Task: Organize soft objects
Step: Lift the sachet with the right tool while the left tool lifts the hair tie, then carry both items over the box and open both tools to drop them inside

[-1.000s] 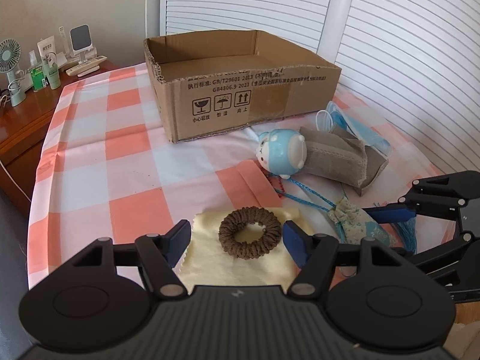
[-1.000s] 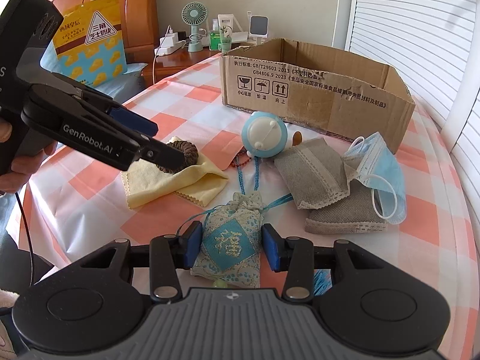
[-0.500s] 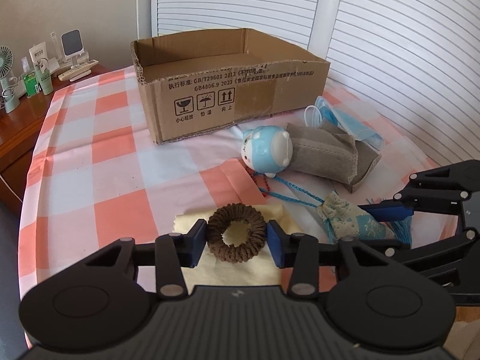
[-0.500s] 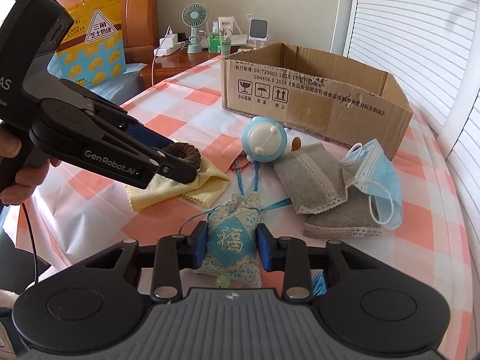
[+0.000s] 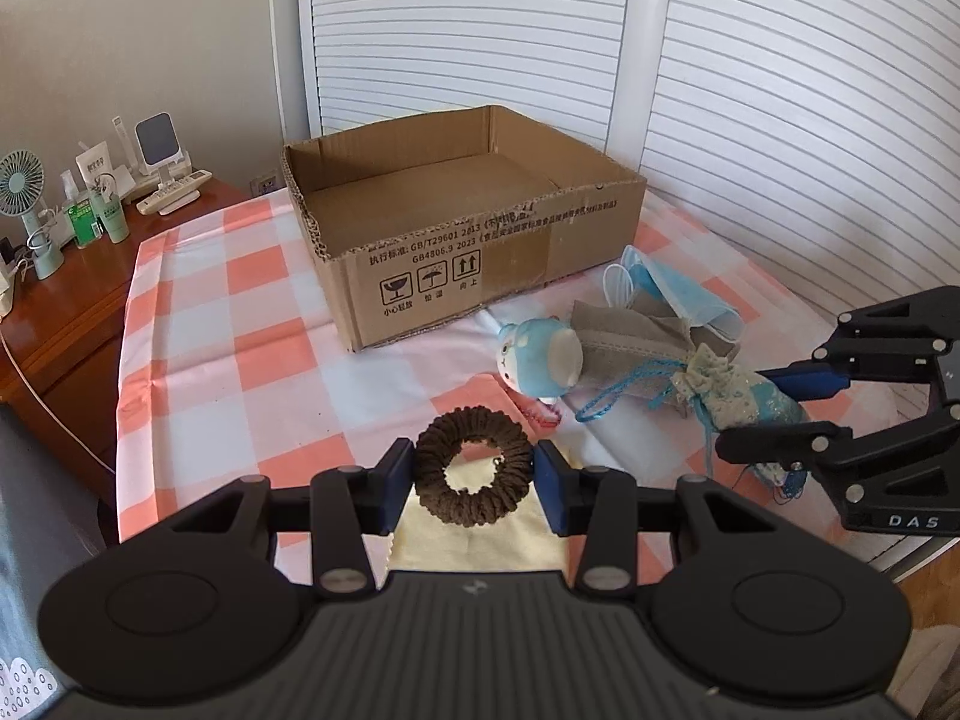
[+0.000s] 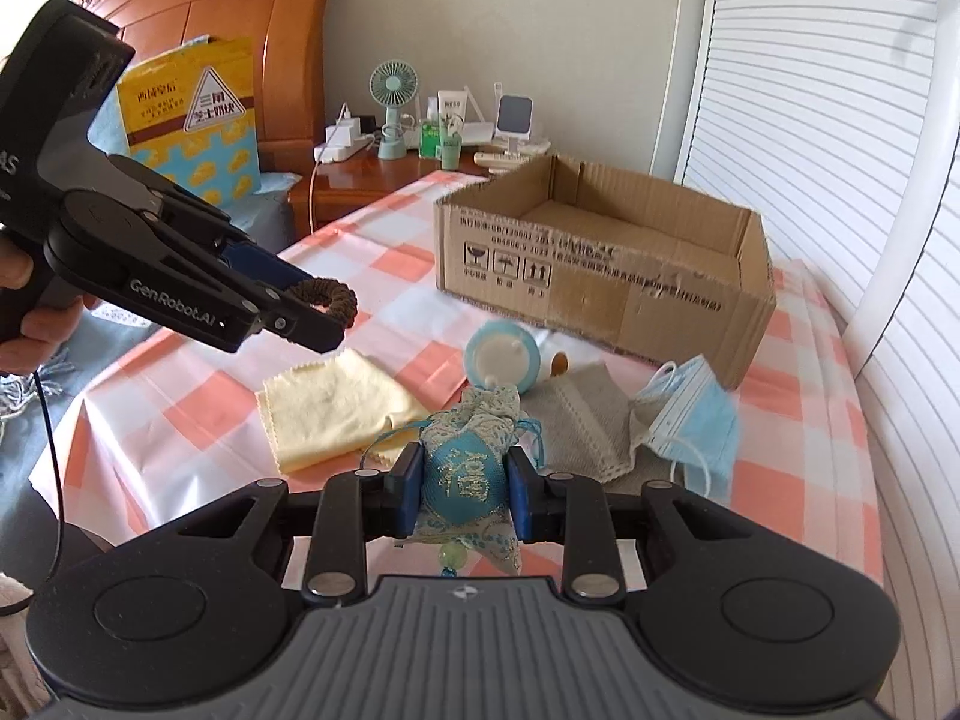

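The left gripper (image 5: 474,483) is closed on a brown scrunchie (image 5: 474,468), which is clamped between the two blue finger pads (image 5: 399,480) and held clear of the tablecloth, as confirmed in the right wrist view (image 6: 327,294). A yellow cloth (image 5: 480,534) is seen directly beneath the scrunchie, lying flat on the checked tablecloth (image 5: 198,360).

The right gripper (image 6: 462,495) is closed on a blue embroidered sachet (image 6: 471,480), which is gripped at its middle, with the gathered neck pointing toward 12 o'clock. In the left wrist view the sachet (image 5: 738,396) is located at 3 o'clock, raised above the cloth.

Beyond the sachet, a blue round plush toy (image 6: 504,363) is located at 12 o'clock, touching a pair of grey fabric pouches (image 6: 582,420) at 1 o'clock. A blue face mask (image 6: 696,420) is draped over the far edge of the pouches at 2 o'clock.

Farthest away, an open cardboard box (image 6: 606,276) is positioned at 1 o'clock on the tablecloth; its interior, as far as visible, holds no items. A wooden nightstand (image 5: 66,288) with a small fan (image 5: 21,192) is located at 10 o'clock in the left wrist view.
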A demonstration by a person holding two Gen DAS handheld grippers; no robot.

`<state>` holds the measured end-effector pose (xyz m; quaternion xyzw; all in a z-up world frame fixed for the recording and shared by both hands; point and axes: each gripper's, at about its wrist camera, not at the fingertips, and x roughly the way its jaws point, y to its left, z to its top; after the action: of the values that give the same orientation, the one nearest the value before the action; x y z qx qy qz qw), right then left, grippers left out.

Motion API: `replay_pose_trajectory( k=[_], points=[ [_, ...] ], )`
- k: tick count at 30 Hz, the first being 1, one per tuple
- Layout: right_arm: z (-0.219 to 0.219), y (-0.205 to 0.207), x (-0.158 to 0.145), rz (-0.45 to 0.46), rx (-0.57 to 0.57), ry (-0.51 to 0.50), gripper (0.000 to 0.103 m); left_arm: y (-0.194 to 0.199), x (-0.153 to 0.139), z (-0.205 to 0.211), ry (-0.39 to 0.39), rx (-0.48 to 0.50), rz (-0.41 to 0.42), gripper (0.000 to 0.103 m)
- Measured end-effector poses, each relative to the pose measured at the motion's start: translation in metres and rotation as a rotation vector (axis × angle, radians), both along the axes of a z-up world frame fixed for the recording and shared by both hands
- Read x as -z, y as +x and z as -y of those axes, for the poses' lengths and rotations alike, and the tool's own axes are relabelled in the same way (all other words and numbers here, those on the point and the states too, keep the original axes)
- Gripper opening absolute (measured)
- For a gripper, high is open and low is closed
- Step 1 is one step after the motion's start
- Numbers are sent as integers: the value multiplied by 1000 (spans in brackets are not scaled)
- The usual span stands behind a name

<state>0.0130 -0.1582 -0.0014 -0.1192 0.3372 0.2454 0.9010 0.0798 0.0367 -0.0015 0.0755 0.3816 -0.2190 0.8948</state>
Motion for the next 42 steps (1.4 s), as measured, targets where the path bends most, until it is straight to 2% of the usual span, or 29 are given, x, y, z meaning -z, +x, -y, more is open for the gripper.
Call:
replay_pose_trajectory(
  k=[7,12,18,23,25,27,29,30,32,35,42],
  points=[
    [7,1,-31,77,-9,-4,33,15,-17,6,0,-2,20,42],
    [16,22,-45,118,16,-12,33,41,-36,12,-4,2,59,42],
    [27,64,-60,145,56,5,33,104,-54,24,19,-19,106,42],
    [29,93,-73,185,68,-3,33,166,-55,33,33,-54,125,42],
    [31,105,-77,191,74,-5,33,189,-53,36,14,-74,112,43],
    [32,116,-81,198,83,-6,33,208,-49,38,1,-82,114,46],
    [33,126,-83,202,87,-7,33,224,-43,40,10,-104,115,67],
    [33,132,-84,203,90,-11,33,230,-40,41,19,-117,119,85],
    [32,141,-84,203,94,-17,33,233,-35,39,26,-145,145,87],
    [31,154,-82,192,98,-20,33,228,-31,30,5,-135,93,87],
    [29,180,-74,156,100,-15,33,152,-36,9,40,-133,109,93]
  ],
)
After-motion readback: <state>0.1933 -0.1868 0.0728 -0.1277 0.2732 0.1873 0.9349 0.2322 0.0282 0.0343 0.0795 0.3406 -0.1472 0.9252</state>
